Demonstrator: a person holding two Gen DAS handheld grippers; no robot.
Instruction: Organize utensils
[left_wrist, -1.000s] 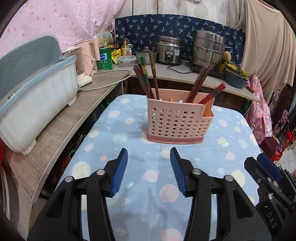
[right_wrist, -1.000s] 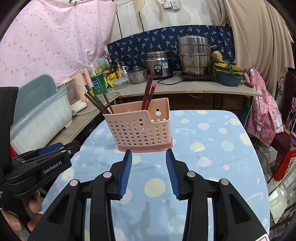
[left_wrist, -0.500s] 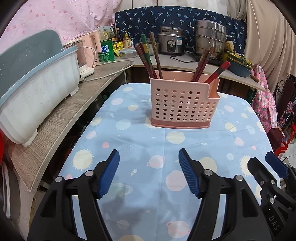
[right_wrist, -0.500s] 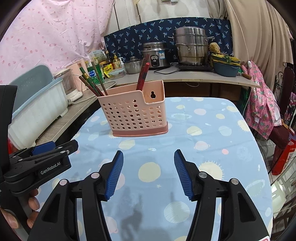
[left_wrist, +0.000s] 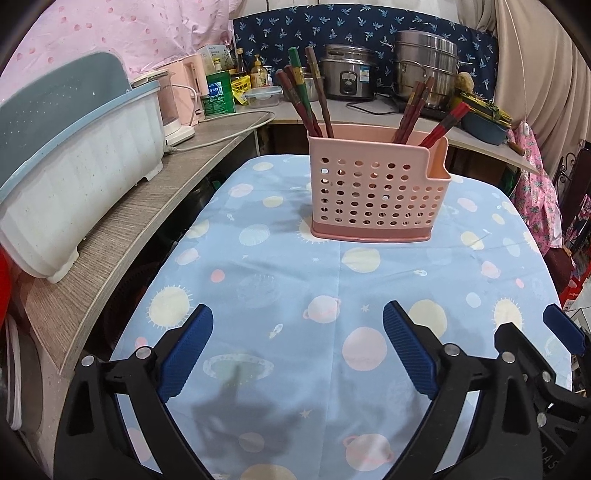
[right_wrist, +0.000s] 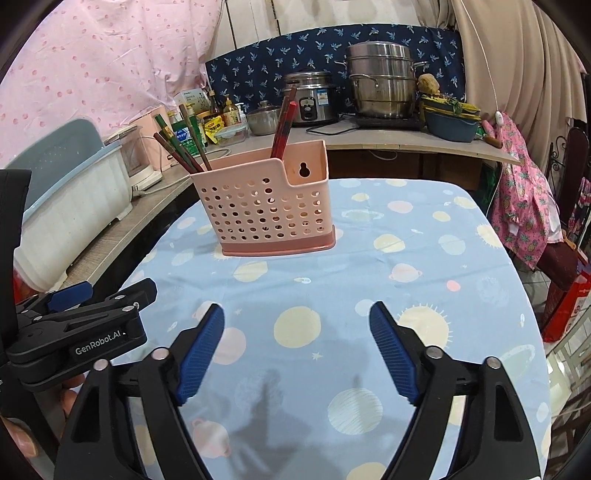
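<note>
A pink perforated utensil holder (left_wrist: 376, 188) (right_wrist: 267, 206) stands upright on the blue planet-print tablecloth (left_wrist: 288, 280) (right_wrist: 406, 258). Dark red, brown and green chopsticks (left_wrist: 306, 99) (right_wrist: 181, 151) lean in its left compartment, and red-brown chopsticks (left_wrist: 424, 110) (right_wrist: 284, 125) stand toward its right side. My left gripper (left_wrist: 297, 321) hovers low over the cloth well short of the holder, its jaws opening wide with nothing between them. My right gripper (right_wrist: 297, 321) is beside it, jaws opening too and empty. The left gripper's body (right_wrist: 74, 325) shows at the right wrist view's left edge.
A white and blue dish rack (left_wrist: 70, 177) sits on the wooden counter (left_wrist: 122, 236) left of the table. A rice cooker (left_wrist: 347, 77), a steel steamer pot (left_wrist: 424, 62), bottles and containers crowd the back counter. Pink clothing (right_wrist: 524, 206) hangs at the right.
Both grippers' jaws have spread much wider apart. Both views have dropped closer to the tablecloth, and the holder now sits higher in each frame.
</note>
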